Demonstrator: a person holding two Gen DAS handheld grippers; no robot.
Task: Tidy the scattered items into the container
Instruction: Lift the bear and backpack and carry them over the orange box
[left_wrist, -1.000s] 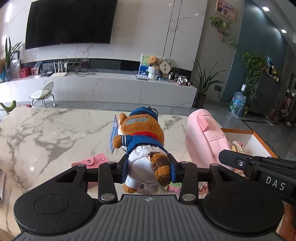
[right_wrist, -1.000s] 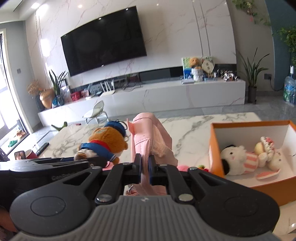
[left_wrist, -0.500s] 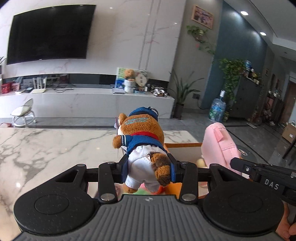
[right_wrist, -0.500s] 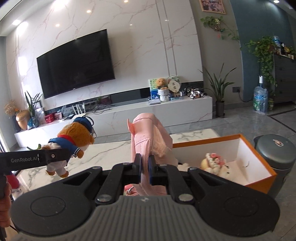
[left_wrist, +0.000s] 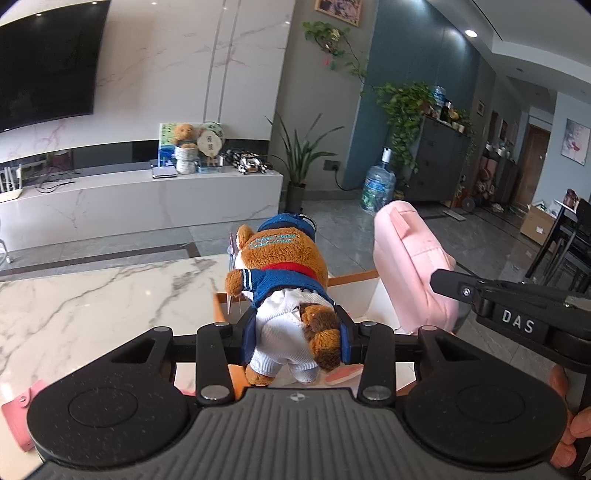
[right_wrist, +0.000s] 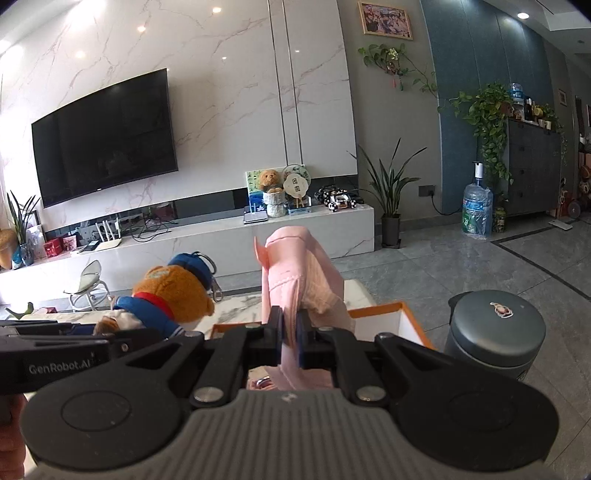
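Your left gripper (left_wrist: 295, 334) is clenched on the plush bear (left_wrist: 284, 280), your right gripper (right_wrist: 290, 338) on the pink pouch (right_wrist: 299, 273). Both have swung off the marble table (left_wrist: 92, 295) in the last second; the orange box (right_wrist: 384, 317) now sits just beyond and beneath your fingertips. You look ready to lower and release. A pink card holder (left_wrist: 14, 417) is left behind your left fingers.

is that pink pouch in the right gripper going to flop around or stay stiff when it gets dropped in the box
The pink pouch probably holds its shape: it stands upright above the right gripper, pinched only by its lower edge. The fabric looks padded, so likely light and unbreakable. Once released over the orange box it may tip onto its side.
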